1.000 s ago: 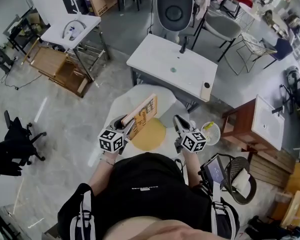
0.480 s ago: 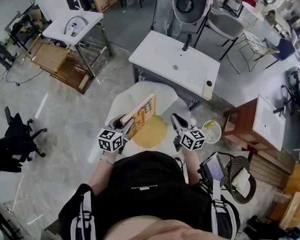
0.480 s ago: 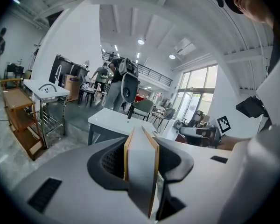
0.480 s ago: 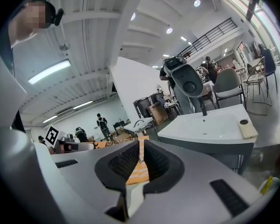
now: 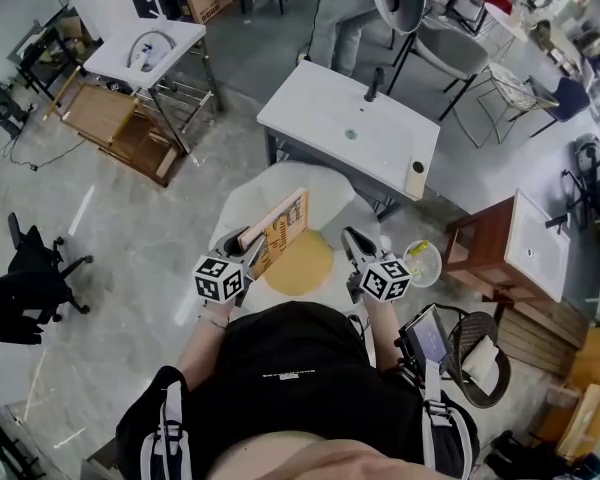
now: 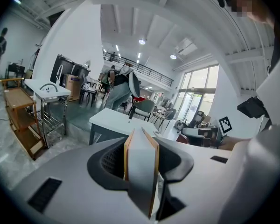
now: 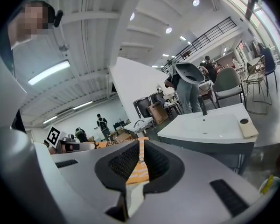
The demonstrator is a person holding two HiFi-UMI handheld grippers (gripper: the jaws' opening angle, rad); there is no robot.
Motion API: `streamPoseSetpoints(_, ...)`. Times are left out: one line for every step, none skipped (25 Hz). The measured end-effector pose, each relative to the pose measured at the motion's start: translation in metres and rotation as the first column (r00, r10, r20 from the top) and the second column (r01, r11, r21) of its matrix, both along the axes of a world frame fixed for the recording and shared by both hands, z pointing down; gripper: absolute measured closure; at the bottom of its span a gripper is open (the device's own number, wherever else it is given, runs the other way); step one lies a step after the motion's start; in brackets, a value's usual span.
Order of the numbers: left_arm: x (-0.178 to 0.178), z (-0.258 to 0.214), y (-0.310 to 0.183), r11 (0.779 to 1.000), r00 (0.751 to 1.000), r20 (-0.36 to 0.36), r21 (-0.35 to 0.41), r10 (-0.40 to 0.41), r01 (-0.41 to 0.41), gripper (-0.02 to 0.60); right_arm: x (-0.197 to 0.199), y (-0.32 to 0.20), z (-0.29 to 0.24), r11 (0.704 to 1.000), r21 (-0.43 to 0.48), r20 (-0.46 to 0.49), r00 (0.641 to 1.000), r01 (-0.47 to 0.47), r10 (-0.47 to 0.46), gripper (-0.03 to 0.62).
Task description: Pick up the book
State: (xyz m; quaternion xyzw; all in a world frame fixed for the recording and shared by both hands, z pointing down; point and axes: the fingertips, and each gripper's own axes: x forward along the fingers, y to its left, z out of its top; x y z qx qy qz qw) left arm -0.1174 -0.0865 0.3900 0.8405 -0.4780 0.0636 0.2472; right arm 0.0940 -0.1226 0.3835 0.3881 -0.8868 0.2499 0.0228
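Note:
The book (image 5: 280, 230) has an orange-brown cover with print. It is held up on edge over the round white table (image 5: 248, 203), tilting up to the right. My left gripper (image 5: 252, 253) is shut on its lower left end. In the left gripper view the book (image 6: 142, 171) stands edge-on between the two dark pads of the left gripper (image 6: 142, 181), which press on both covers. My right gripper (image 5: 350, 238) hovers to the right of the book and apart from it. In its own view the right gripper (image 7: 139, 157) has its jaws together with nothing between them, and the book (image 7: 107, 144) shows to the left.
A yellow round mat (image 5: 300, 268) lies on the table under the book. Beyond stands a white washbasin counter (image 5: 350, 128) with a person behind it. A wooden vanity (image 5: 510, 248) and a small round cup (image 5: 422, 263) are at the right, and a black office chair (image 5: 30, 288) at the left.
Both grippers and the book have stayed put. The person behind the white counter, carrying a grey and white seat, has moved to the right.

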Motion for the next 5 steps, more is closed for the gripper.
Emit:
streamPoseSetpoints(0.0003, -0.0006, -0.0005, 1.000, 1.000, 0.000, 0.001, 0.001, -0.001, 0.426, 0.0005, 0.0003, 0.0003, 1.000, -0.001, 0.001, 1.000, -0.002, 0.002, 0.546)
streamPoseSetpoints(0.0006, -0.0014, -0.0009, 1.000, 1.000, 0.000, 0.002, 0.003, -0.003, 0.426, 0.0007, 0.0008, 0.0005, 1.000, -0.003, 0.002, 1.000, -0.003, 0.003, 0.546)
streamPoseSetpoints(0.0007, -0.0021, -0.0013, 1.000, 1.000, 0.000, 0.003, 0.004, -0.004, 0.426, 0.0006, 0.0012, 0.0006, 1.000, -0.005, 0.004, 1.000, -0.005, 0.005, 0.546)
streamPoseSetpoints(0.0007, -0.0028, -0.0017, 1.000, 1.000, -0.001, 0.003, 0.005, -0.005, 0.426, 0.0004, 0.0015, 0.0006, 1.000, -0.006, 0.005, 1.000, -0.005, 0.005, 0.546)
streamPoseSetpoints(0.0006, -0.0035, -0.0021, 1.000, 1.000, -0.002, 0.004, 0.006, -0.006, 0.426, 0.0002, 0.0017, 0.0007, 1.000, -0.008, 0.006, 1.000, -0.006, 0.006, 0.546)
